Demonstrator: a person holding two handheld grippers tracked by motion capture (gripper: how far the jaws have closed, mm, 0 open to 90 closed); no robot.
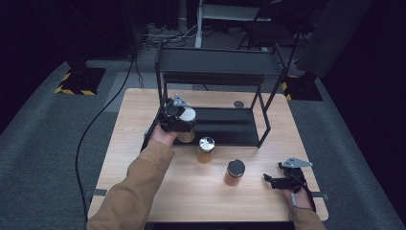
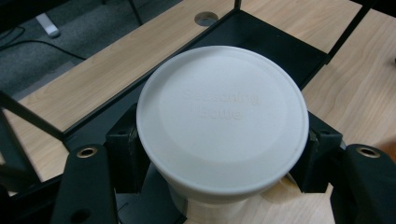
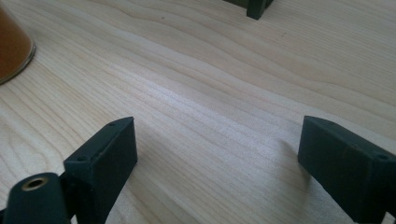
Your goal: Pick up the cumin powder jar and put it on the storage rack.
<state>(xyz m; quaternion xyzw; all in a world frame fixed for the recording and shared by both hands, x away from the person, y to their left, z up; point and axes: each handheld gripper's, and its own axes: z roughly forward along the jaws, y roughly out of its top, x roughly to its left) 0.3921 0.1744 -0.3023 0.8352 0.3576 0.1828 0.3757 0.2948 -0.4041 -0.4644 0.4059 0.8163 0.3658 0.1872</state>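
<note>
Left gripper (image 1: 184, 125) clamped on white-lidded jar (image 2: 222, 112).
I see the jar at the black rack's (image 1: 218, 125) near-left edge, embossed lid up; right gripper (image 3: 217, 158) spread, empty, over table (image 3: 224, 70).

I count three jars: one white-lidded (image 1: 187, 116), one silver-lidded (image 1: 206, 149), one black-lidded (image 1: 234, 172). One black rack (image 1: 218, 67), one table (image 1: 143, 103), my two grippers: left (image 1: 178, 120), right (image 1: 283, 181).

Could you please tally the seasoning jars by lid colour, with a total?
White lid: 1, the white-lidded seasoning bottle held in the left gripper
Silver lid: 1, the silver-lidded jar
Dark lid: 1, the dark-lidded jar
Total: 3
</note>
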